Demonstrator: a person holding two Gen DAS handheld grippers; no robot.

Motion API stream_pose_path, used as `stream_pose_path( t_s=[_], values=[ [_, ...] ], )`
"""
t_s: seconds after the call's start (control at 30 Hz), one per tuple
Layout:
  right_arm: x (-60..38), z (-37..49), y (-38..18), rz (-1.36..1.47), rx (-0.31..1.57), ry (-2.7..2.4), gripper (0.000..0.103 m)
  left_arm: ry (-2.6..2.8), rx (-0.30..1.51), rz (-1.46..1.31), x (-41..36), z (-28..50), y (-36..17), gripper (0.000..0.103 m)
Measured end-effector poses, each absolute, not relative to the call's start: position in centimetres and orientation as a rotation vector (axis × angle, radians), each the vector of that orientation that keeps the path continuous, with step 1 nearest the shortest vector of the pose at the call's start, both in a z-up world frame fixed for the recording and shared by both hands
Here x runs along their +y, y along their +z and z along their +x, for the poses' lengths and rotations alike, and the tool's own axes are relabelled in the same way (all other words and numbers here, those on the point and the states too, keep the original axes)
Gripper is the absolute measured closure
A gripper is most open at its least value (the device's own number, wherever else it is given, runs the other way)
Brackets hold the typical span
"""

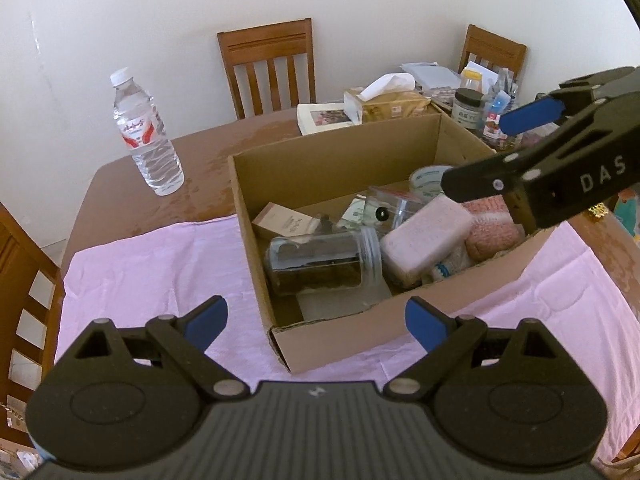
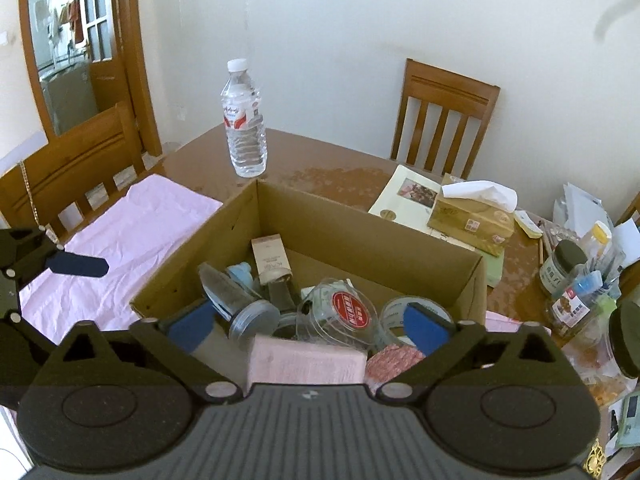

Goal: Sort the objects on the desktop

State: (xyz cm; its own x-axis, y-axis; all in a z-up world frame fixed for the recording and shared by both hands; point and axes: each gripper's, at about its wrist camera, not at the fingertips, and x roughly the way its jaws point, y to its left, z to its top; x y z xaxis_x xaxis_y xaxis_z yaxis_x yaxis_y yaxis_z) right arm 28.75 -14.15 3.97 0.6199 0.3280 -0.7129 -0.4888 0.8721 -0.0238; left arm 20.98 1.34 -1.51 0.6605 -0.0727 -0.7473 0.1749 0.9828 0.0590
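The cardboard box [image 1: 360, 184] stands on a pink cloth [image 1: 160, 264] on the brown table [image 1: 132, 184], and many of the things inside it hide one another. In the left wrist view the right gripper [image 1: 496, 152] covers the far right corner of the box and part of a roll of tape [image 1: 428, 178]. In the right wrist view the near wall of the box is cut off behind the gripper body.

A glass jar [image 1: 320, 264] lies on its side in the box, its long axis about parallel to the near wall, its mouth toward the right in the left wrist view. A pink sponge [image 1: 426, 240] lies just beside it, tilted. A small brown carton [image 1: 286, 222] leans at the back. A clear plastic container with a red round label [image 2: 352, 312] also lies there; what is under it is hard to make out.

One water bottle [image 1: 146, 136] stands upright on the bare table, apart from the box. Two chairs stand at the far side and one at the left.

The left gripper [image 1: 316, 320] hangs before the box with its fingers wide apart and nothing between them. The right gripper, over the box, is spread apart too and holds nothing.
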Motion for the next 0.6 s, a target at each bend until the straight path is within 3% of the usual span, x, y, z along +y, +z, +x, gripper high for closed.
stream_pose_path(
  t_s=[0.6],
  values=[
    [-18.5,27.6,3.5,-0.063,0.952,0.223,0.0,-0.117,0.889,0.04,0.2,22.1,-0.2,0.007]
  ],
)
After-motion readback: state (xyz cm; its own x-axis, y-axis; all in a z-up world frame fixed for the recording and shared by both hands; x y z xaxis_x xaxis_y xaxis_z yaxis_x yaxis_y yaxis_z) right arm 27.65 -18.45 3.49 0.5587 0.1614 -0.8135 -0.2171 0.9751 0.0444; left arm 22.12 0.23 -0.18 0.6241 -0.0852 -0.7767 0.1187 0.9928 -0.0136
